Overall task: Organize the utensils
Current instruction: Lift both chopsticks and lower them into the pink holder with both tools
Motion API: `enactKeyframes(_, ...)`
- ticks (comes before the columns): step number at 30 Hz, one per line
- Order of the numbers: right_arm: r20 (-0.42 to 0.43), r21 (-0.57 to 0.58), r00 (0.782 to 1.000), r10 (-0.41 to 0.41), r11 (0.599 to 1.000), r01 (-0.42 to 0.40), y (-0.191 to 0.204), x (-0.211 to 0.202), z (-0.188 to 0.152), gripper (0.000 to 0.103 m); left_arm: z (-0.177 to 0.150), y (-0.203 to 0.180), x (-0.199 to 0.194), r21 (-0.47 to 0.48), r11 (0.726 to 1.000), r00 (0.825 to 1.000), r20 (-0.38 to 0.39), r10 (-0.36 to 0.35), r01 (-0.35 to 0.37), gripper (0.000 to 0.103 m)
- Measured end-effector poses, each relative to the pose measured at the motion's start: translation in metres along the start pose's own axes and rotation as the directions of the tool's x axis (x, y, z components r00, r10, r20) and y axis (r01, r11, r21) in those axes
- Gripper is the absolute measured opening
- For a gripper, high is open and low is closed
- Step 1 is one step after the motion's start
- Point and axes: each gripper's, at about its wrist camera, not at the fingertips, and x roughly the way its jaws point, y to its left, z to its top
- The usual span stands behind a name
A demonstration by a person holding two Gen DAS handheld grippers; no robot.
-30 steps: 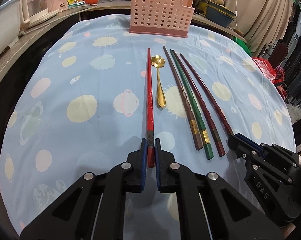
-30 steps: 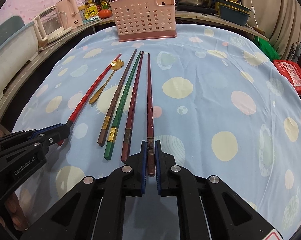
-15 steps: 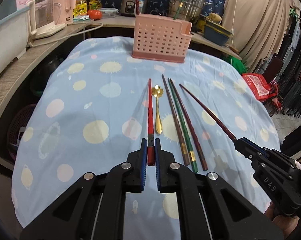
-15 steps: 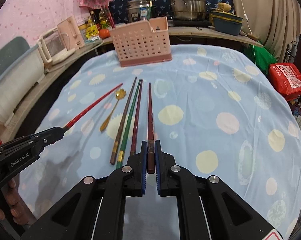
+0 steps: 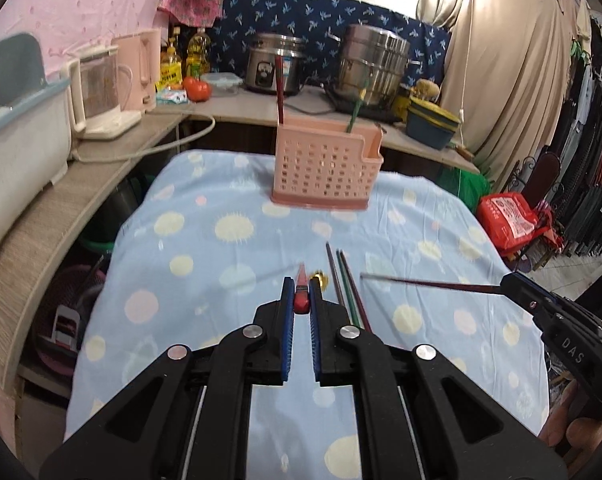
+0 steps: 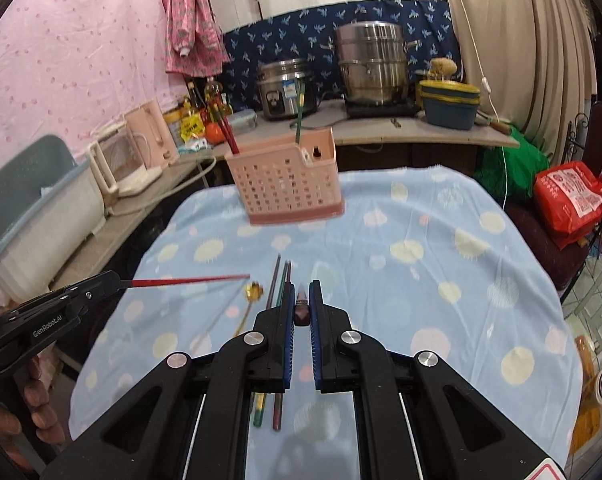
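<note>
My left gripper [image 5: 301,292] is shut on a red chopstick [image 5: 301,298], lifted off the table and pointing at the pink perforated basket [image 5: 325,168]; it shows from the side in the right wrist view [image 6: 189,280]. My right gripper [image 6: 301,296] is shut on a dark maroon chopstick [image 6: 301,308], also lifted; it shows in the left wrist view [image 5: 429,283]. A brown, a green and a maroon chopstick [image 5: 343,284] and a gold spoon [image 6: 252,292] lie on the blue dotted cloth [image 5: 229,248]. The basket [image 6: 285,178] holds a red and a green chopstick.
Behind the table a counter holds a rice cooker [image 5: 273,68], steel pots [image 5: 371,64], a pink kettle [image 5: 135,76], bottles and a tomato. A red bag [image 5: 509,218] sits to the right. A grey tub [image 5: 17,128] stands at the left.
Both grippers have lifted their chopsticks off the cloth and tilted up, so the chopsticks now point forward towards the basket. The other utensils have not moved.
</note>
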Motion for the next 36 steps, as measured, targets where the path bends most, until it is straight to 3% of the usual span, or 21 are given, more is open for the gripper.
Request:
enactKeyframes(14,0.094,-0.027,0.995,0.016,1.0,-0.014,0.003,0.012,0.076,0.007,0.076,-0.005,0.007,0.044,0.999,0.995,0.099,0.0,-0.004,0.007)
enactKeyframes(22,0.162,-0.025,0.985,0.059,0.998,-0.056,0.004,0.028,0.152,0.007,0.145,-0.005,0.015,0.066,0.998,0.984,0.176,0.004,-0.016,0.007)
enactKeyframes(31,0.284,-0.059,0.956,0.073,0.997,-0.059,0.033,0.061,0.256,0.007,0.247,-0.018,0.02,0.096,0.994,0.94,0.341,0.022,-0.058,0.007)
enactKeyframes(36,0.31,-0.05,0.947,0.078,0.997,-0.066,0.043,0.089,0.288,0.007,0.283,-0.019,0.036,0.087,0.995,0.924,0.382,0.009,-0.046,0.007)
